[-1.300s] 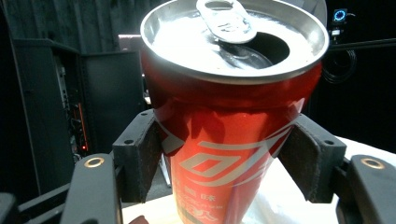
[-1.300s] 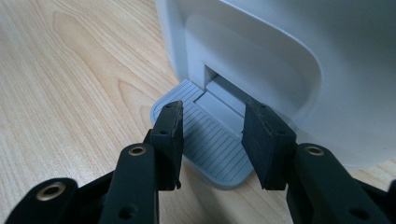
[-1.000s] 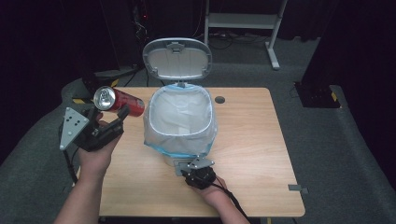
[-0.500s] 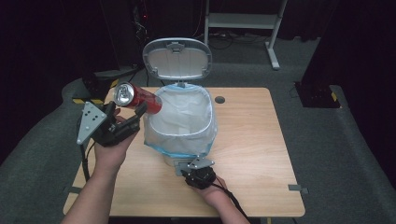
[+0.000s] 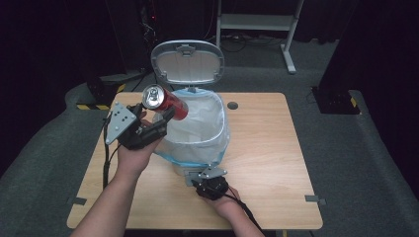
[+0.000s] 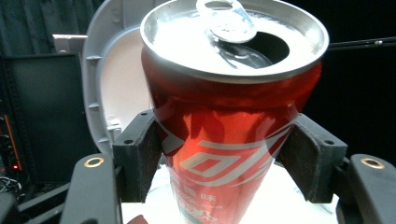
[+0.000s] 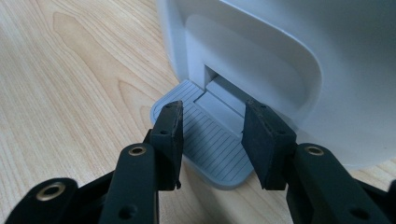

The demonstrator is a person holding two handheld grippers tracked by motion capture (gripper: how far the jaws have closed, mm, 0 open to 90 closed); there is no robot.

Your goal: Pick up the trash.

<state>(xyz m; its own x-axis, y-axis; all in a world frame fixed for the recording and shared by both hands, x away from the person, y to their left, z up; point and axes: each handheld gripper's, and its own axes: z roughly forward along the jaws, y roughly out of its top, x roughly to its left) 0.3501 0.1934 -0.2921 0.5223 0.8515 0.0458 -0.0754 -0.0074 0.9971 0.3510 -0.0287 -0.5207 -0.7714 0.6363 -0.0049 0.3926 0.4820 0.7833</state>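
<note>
One red can is clamped in the left gripper above the bin's ten-o'clock rim, long axis tilted, opened top toward ten o'clock. Right gripper spread over the pedal.

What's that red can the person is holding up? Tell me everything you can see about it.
The red can is a shiny metal drink can with white swirl markings and small lettering. Its silver top is already opened, the pull tab still attached. The left gripper clamps its body between two black padded jaws. From above, the can lies tilted, its bottom end pointing over the rim of the white-lined bin, whose lid stands open.
</note>
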